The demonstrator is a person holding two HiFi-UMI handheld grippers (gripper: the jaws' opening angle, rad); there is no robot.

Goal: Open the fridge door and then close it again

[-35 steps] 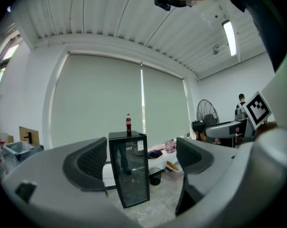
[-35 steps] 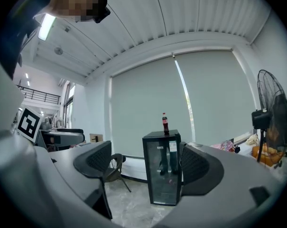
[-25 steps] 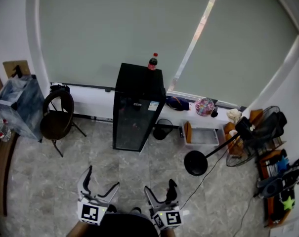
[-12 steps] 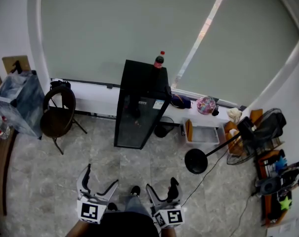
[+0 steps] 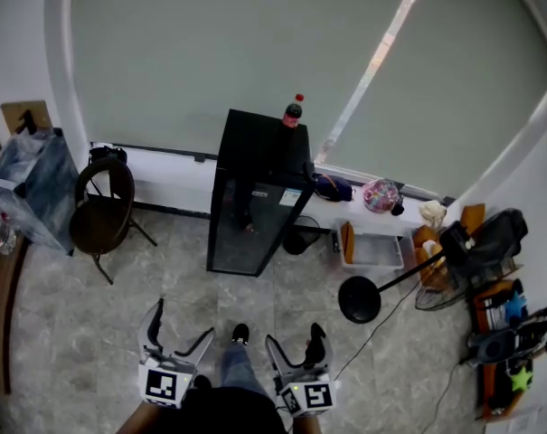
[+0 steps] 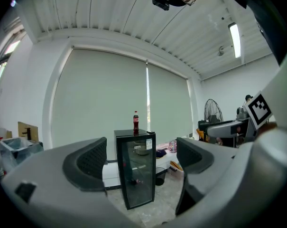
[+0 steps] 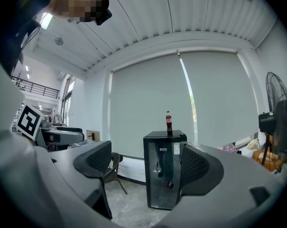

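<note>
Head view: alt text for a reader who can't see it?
A closed black glass-door fridge with a bottle on top stands untouched across the floor. The left tool and right tool are held low, both open and empty.

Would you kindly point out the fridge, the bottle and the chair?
fridge (image 5: 248, 229): head view, on its glass door.
bottle (image 5: 293, 115): head view, on its dark body.
chair (image 5: 98, 228): head view, on its seat.

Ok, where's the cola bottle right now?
Upper centre of the head view: the cola bottle stands upright on the black fridge, toward the back of its top.
</note>
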